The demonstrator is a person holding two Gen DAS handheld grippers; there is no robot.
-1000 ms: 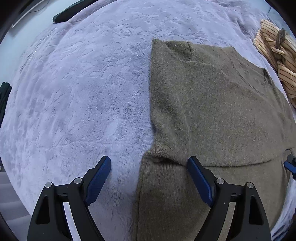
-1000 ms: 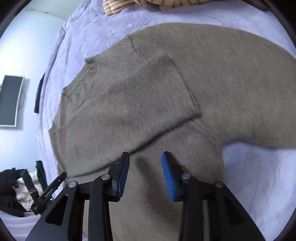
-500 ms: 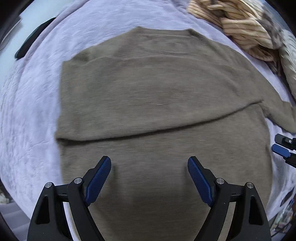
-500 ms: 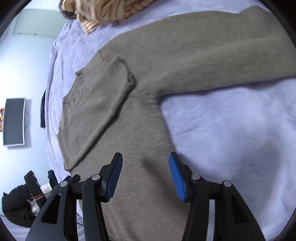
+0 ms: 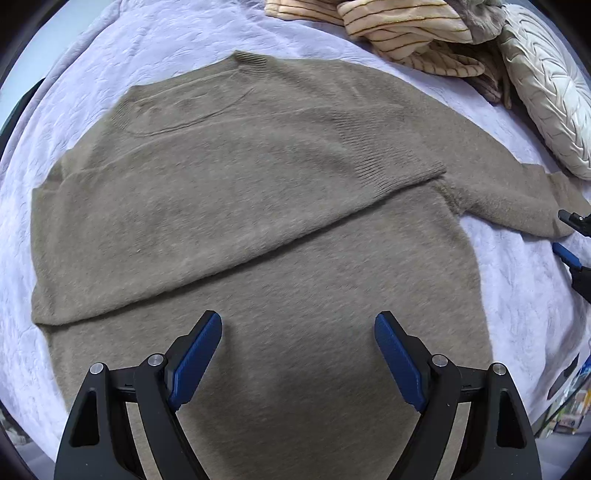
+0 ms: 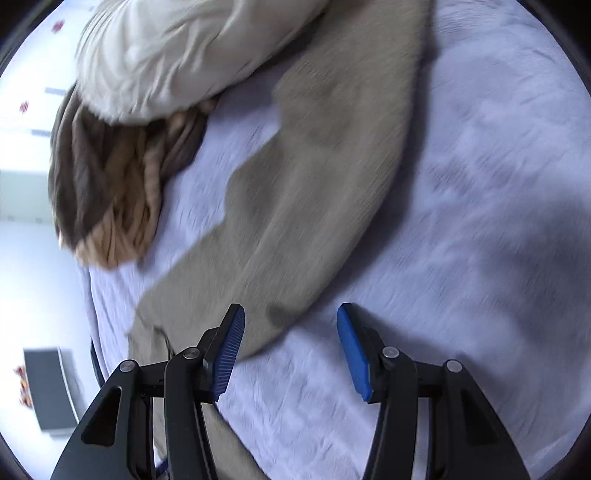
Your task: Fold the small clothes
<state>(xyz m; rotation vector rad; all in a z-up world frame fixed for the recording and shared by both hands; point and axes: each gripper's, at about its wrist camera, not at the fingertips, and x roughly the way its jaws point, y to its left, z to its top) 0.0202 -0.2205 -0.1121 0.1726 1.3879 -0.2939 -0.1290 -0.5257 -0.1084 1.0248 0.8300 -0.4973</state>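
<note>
On the lilac bedspread (image 5: 110, 55) the brown sweater (image 5: 240, 192) lies flat, one sleeve folded across its chest, the other sleeve (image 6: 306, 177) stretched out to the right. The left gripper (image 5: 298, 354) hangs over the sweater's lower body, tongs spread wide, holding nothing. Further right, the right gripper (image 6: 290, 347) hovers at that sleeve's edge, tongs spread, empty. Beyond lie striped clothes (image 5: 406, 33) and a pale cushion (image 5: 546, 85).

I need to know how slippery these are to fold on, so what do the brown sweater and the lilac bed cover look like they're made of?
The brown long-sleeved sweater looks like a soft, matte wool-type knit: fuzzy nap, ribbed collar and cuff. The lilac bed cover looks like plush fleece with an embossed, crinkled pattern and slight sheen. Exact fibres cannot be told.
</note>
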